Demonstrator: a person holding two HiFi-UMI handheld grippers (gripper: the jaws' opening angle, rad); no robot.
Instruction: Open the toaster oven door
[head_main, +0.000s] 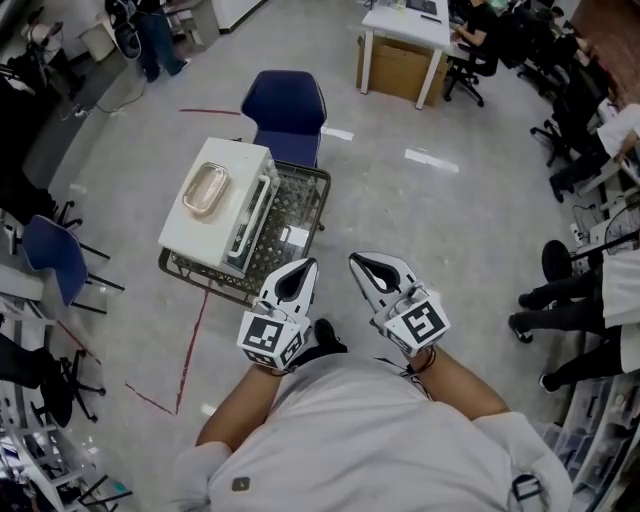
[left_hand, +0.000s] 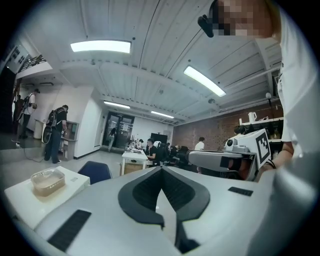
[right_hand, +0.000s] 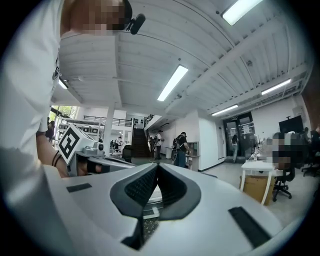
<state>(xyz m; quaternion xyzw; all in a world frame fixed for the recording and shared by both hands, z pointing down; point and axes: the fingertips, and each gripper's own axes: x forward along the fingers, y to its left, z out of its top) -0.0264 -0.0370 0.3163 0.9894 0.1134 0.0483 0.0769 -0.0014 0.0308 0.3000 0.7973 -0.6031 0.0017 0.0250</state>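
Oven (head_main: 213, 208) (white, boxy) sits on a dark wire crate (head_main: 303, 212) on the grey floor, and everything else is placed from it. Its door (head_main: 252, 222) is on the side facing the person and lies flat against the front, closed, with a pale handle bar (head_main: 264, 203) along its top edge. A clear, shallow container (head_main: 206, 189) rests on the oven's top; the left gripper view also catches that container (left_hand: 47, 181) on the white top at lower left. A blue chair (head_main: 287, 108) stands just behind the oven, on the far side from the person, and a red line (head_main: 190, 350) runs across the floor on the near side. The left gripper (head_main: 303, 268) is held close to the person's body, near the oven's front but clear of the door; its jaws are pressed together with nothing between them. The right gripper (head_main: 362, 264) is just beside it, farther from the oven, jaws likewise closed and empty. Each gripper's own view shows the dark pads (left_hand: 145, 187) (right_hand: 140, 187) meeting at the tip.
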